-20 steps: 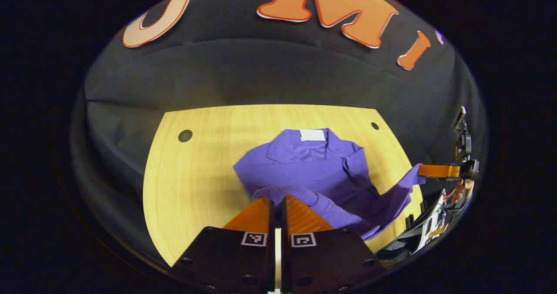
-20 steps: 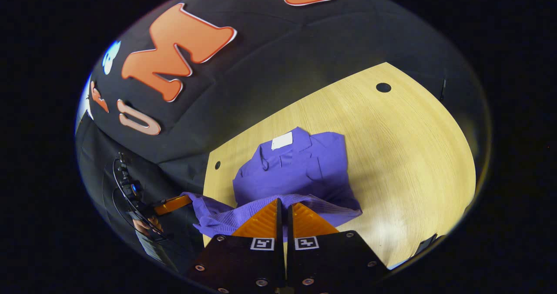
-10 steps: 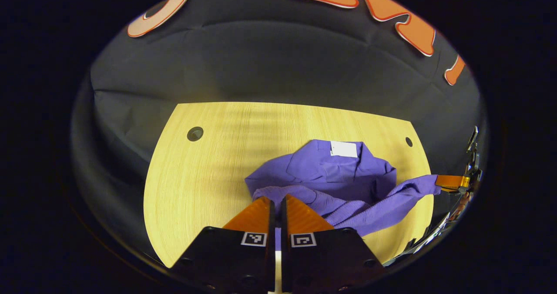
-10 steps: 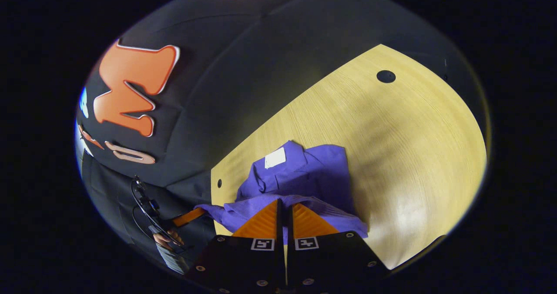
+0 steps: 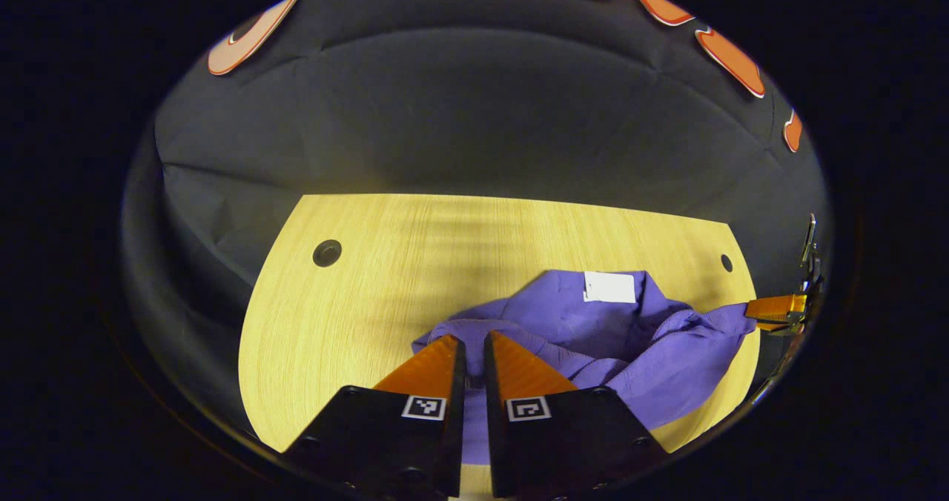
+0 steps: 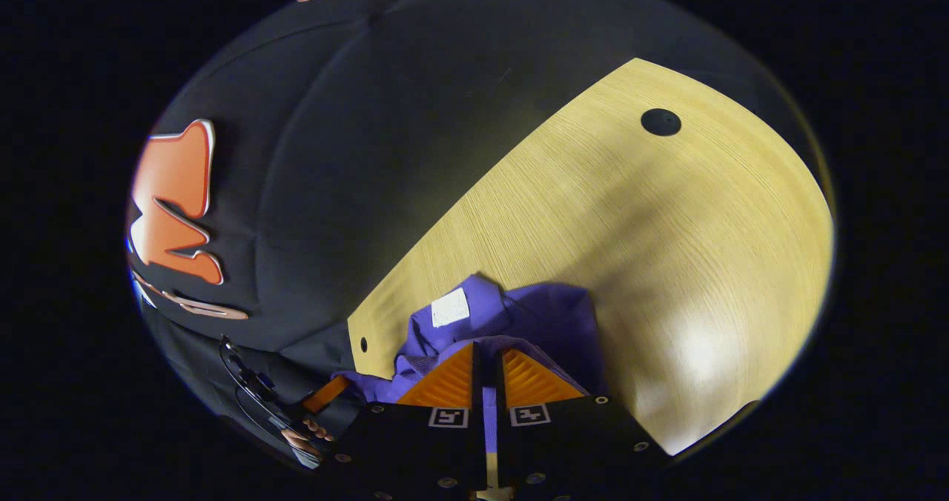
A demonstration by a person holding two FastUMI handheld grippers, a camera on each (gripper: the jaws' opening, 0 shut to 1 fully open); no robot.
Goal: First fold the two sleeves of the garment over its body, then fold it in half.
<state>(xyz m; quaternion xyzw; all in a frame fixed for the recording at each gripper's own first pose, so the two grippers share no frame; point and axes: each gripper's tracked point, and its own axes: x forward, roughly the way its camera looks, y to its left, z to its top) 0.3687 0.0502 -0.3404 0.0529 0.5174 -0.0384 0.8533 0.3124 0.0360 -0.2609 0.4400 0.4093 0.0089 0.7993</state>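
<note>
Both tongs, left (image 5: 474, 345) and right (image 6: 487, 356), pinching purple garment (image 5: 593, 323) hem, collar beyond, on table (image 5: 356, 301).

The left gripper view looks forward and down along the left tool (image 5: 472, 345) from close above the near edge of the pale wooden desk (image 5: 356, 293), facing the black cloth booth wall (image 5: 474, 115) squarely. The right gripper view rides the right tool (image 6: 487, 356), rolled so the desk (image 6: 667, 212) slants up to the right, and sits just as near. Both views share the crumpled purple garment with a white neck tag (image 5: 593, 316) (image 6: 519, 316), the desk top and the wall (image 6: 371, 130); each also catches the other tool at its edge: the right tool (image 5: 775, 310), the left tool (image 6: 326, 395).
</note>
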